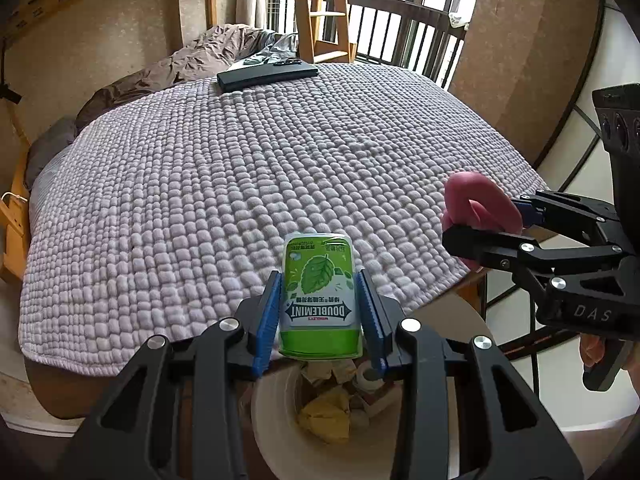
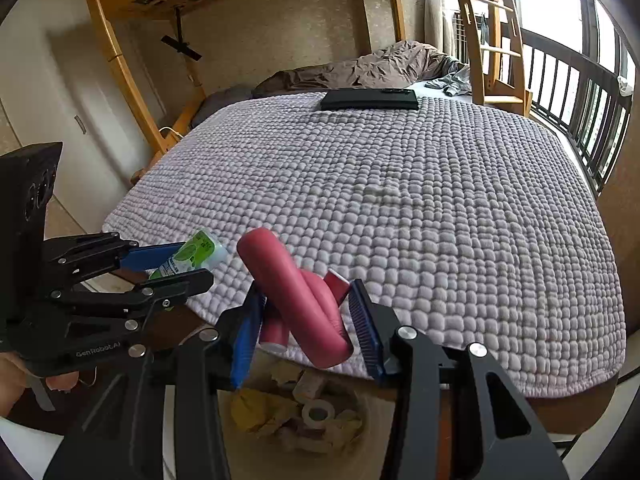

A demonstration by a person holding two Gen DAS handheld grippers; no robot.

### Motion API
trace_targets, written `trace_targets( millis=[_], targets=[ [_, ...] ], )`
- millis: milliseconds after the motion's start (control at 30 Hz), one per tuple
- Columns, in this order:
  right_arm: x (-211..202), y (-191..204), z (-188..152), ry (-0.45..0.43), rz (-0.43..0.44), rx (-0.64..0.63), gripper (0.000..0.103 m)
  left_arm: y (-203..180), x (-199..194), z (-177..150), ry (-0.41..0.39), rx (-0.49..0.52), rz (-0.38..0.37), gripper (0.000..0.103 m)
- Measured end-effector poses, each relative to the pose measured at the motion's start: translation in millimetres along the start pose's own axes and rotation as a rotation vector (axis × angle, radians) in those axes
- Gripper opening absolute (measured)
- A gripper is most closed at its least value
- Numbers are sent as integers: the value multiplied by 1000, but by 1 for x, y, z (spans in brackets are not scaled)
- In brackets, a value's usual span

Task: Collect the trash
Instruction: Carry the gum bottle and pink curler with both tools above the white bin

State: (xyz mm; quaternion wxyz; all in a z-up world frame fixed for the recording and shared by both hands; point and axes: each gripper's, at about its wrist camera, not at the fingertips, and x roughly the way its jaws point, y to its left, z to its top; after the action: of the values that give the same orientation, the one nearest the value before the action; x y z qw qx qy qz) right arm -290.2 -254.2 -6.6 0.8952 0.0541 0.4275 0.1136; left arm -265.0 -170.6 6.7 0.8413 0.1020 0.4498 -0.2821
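My left gripper (image 1: 319,312) is shut on a green Doublemint gum container (image 1: 318,296), held upside down above the white trash bin (image 1: 272,420). From the right wrist view the same container (image 2: 192,256) shows at the left between that gripper's blue pads. My right gripper (image 2: 306,320) is shut on a bent pink tube (image 2: 296,296), which hangs over the bin (image 2: 372,432). The left wrist view shows the pink tube (image 1: 476,200) at the right edge. Both hang just past the near edge of the table's lilac knit mat (image 1: 248,168).
Inside the bin lie yellow crumpled paper (image 1: 324,416), a tape roll (image 2: 318,412) and other scraps. A black phone (image 1: 266,74) lies at the mat's far side. Behind stand a bunk bed with a brown duvet (image 2: 372,66), a wooden ladder (image 1: 320,8) and a balcony railing (image 2: 580,92).
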Motion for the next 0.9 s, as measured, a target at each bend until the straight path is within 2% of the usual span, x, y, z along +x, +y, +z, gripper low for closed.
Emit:
trace_targets(
  millis=[500,900],
  targets=[
    [-25,13,-35,37,36,-8,43,-11,-16,-28,32,40,-37,40],
    [-28,21,-63,95,53,-8,43,-20,-20,-52,77,57,-52,40]
  ],
)
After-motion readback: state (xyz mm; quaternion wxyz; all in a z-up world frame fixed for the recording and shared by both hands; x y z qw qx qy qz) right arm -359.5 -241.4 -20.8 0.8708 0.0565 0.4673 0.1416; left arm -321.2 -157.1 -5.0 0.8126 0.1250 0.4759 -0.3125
